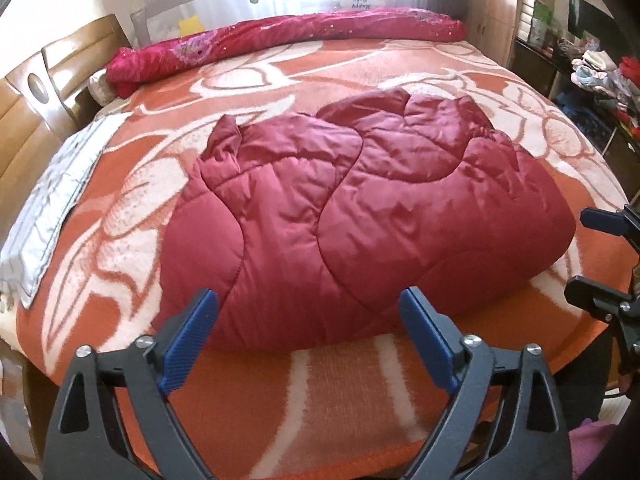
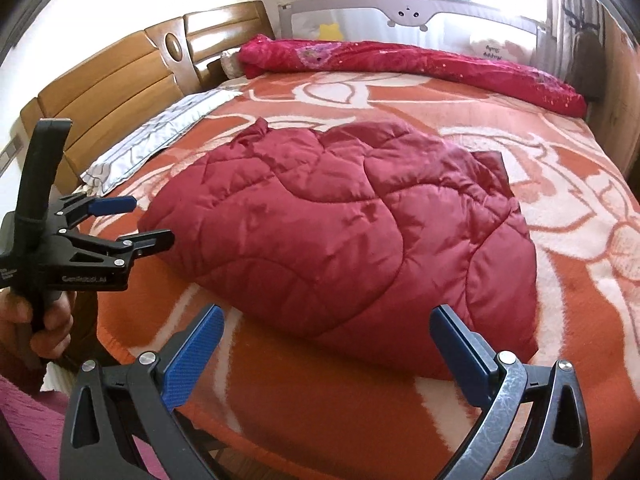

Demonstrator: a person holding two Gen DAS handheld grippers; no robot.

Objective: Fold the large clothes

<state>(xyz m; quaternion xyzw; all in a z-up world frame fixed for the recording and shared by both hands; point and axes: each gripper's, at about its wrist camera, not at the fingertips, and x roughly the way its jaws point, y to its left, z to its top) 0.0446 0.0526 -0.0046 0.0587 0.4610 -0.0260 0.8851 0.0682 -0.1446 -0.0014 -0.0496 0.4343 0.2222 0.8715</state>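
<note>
Left gripper [image 1: 308, 312], right gripper [image 2: 326, 330] spread, level

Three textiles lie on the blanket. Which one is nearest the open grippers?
The dark red quilted garment, folded mid-bed just beyond both grippers' fingertips. The pink floral quilt lies rolled along the far rail; the grey-white pillowcase lies flat by the headboard.

The left tongs [image 2: 132, 222] bear pale lettering on their black body, roughly "GenRobot.AI"; the bed rail [image 1: 360, 0] panel shows "Happy Baby", mirrored.
</note>
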